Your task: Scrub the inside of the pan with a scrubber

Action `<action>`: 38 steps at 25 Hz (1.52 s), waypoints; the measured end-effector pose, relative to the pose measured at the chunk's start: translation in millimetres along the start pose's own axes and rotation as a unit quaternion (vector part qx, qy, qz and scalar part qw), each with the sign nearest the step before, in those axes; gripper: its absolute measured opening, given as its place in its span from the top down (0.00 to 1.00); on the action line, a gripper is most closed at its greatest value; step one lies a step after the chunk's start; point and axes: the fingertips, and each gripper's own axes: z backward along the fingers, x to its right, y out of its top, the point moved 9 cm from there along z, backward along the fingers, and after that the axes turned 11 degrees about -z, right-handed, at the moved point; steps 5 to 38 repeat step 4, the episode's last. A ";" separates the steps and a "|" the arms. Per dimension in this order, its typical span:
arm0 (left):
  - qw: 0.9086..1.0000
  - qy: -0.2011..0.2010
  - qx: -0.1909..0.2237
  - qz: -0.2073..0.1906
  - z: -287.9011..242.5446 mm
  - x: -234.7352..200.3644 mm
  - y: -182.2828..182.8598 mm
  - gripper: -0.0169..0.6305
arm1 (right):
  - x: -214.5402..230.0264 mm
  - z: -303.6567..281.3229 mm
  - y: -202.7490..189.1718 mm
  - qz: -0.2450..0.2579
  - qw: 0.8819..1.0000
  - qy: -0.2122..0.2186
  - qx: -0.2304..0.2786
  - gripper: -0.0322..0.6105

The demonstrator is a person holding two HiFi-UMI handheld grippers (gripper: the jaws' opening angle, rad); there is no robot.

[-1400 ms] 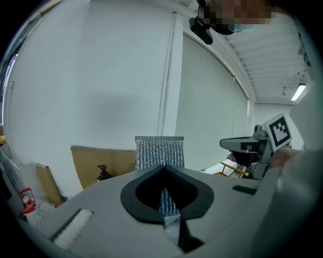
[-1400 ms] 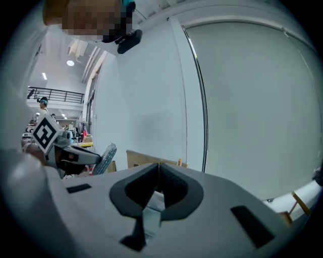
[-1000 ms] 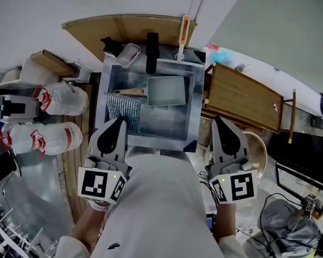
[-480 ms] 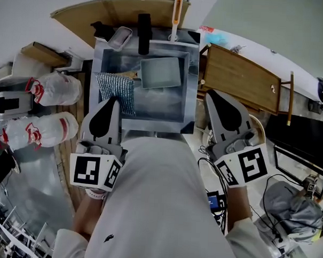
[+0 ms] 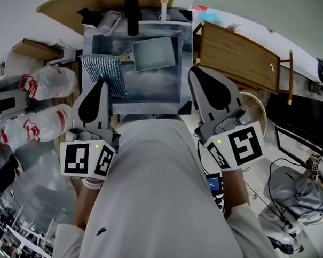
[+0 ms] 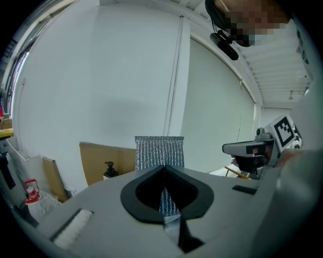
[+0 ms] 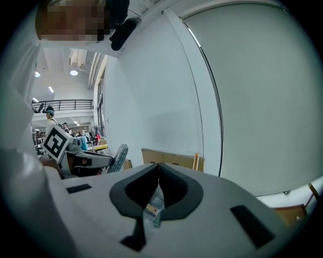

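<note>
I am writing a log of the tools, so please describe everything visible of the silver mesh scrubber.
The silver mesh scrubber is a flat, rectangular sheet of shiny, finely ribbed mesh that looks metallic. The left gripper is shut on its lower edge, so the sheet stands spread beyond the jaws. From the head view it appears over the left side of the steel sink, left of the grey square pan.

A brushed-metal sink (image 5: 152, 90) with a dull, streaky sheen holds a smooth, matt grey pan (image 5: 152, 51). At the sink's left rim is a scrubber (image 5: 105, 72) of coarse, ribbed silver mesh that glints. Nearest the sink's front edge, the left gripper (image 5: 101, 82) and right gripper (image 5: 196, 72) show matt grey plastic shells and matt black pads. Right of the sink stands a table (image 5: 240, 49) of satin brown wood. Left of it lie glossy, crinkled white plastic bags (image 5: 51, 86).
</note>
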 end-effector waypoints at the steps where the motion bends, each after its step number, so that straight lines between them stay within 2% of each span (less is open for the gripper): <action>1: 1.000 0.001 -0.001 0.001 -0.7 -0.2 -0.3 0.96 | -0.7 -1.8 -0.6 -0.002 1.000 -0.001 0.003 0.94; 38: 1.000 0.001 -0.005 0.006 -3.5 0.4 -0.6 0.96 | -3.2 -7.1 -1.2 -0.011 1.000 -0.002 0.012 0.94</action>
